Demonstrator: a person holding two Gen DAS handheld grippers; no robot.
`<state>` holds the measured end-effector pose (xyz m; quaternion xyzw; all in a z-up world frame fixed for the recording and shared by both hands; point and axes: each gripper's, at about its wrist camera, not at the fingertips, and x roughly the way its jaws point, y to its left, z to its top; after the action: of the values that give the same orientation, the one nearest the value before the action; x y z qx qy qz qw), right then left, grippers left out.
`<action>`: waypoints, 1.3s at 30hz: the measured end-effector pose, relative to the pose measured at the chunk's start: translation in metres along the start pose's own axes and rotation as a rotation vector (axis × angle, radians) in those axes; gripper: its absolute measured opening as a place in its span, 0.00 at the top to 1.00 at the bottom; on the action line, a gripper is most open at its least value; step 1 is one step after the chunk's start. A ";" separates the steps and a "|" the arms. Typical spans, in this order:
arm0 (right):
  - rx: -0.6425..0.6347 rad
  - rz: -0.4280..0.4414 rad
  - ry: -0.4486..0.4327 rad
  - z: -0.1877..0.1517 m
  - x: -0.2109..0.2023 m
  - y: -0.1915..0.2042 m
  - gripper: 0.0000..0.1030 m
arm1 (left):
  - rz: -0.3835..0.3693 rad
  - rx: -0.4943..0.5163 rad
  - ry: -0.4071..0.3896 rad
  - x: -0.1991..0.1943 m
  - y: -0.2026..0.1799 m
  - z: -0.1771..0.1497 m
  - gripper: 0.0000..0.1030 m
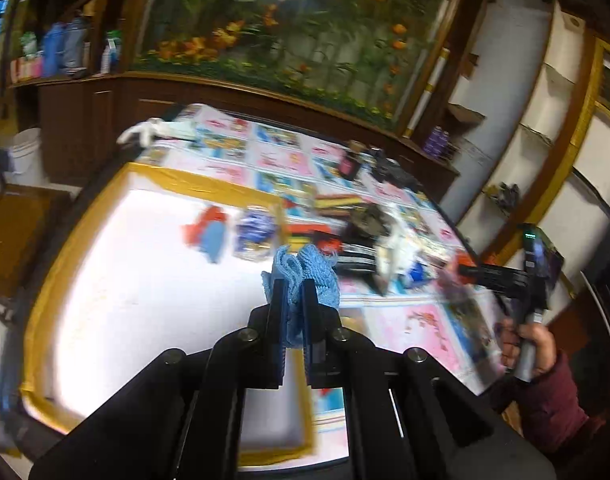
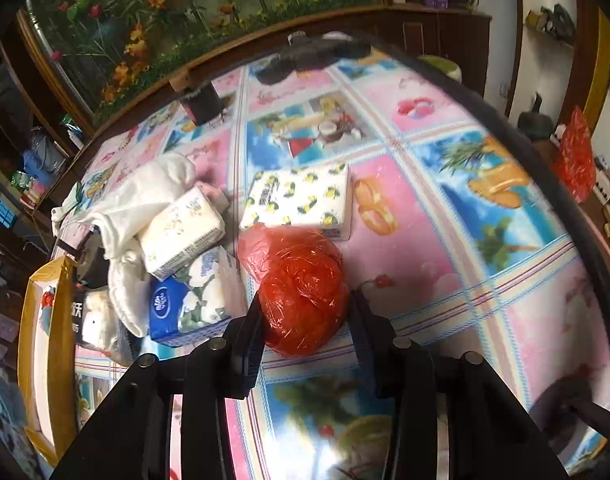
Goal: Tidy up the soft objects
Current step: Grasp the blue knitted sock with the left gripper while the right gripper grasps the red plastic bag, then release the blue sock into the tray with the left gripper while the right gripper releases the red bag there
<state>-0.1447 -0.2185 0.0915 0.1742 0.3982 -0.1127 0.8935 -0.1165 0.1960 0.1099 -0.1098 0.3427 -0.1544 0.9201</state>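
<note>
The left gripper [image 1: 293, 292] pinches a blue knitted cloth [image 1: 305, 276] between its fingers [image 1: 279, 304]. Beyond the fingers, on a white tray with a yellow rim [image 1: 209, 184], lie blurred red-and-blue items [image 1: 211, 232]. To their right, a hand [image 1: 527, 344] holds the right gripper [image 1: 465, 270] over the counter [image 1: 417, 320].

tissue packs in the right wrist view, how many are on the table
3. A lemon-print pack lies behind the red plastic bag; a white pack leans on the white cloth; a blue floral pack lies below it. The cloth may hide more.
</note>
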 end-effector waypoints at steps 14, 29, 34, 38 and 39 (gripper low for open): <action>-0.309 0.374 0.096 -0.022 -0.016 0.186 0.62 | 0.170 -0.147 0.121 0.101 0.108 0.067 0.96; -0.551 0.435 0.232 -0.034 0.066 0.372 0.62 | 0.144 -0.252 0.143 0.067 0.129 0.027 0.96; -0.603 0.398 0.267 -0.041 0.109 0.427 0.61 | 0.180 -0.298 0.137 0.061 0.130 0.015 0.84; -0.643 0.336 0.276 -0.045 0.134 0.455 0.47 | 0.188 -0.364 0.122 0.045 0.134 0.009 0.47; -0.643 0.341 0.262 -0.046 0.131 0.454 0.47 | 0.179 -0.370 0.107 0.038 0.133 0.008 0.47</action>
<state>0.0654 0.2069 0.0653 -0.0383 0.4895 0.1911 0.8499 -0.0561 0.3067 0.0515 -0.2378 0.4219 -0.0120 0.8748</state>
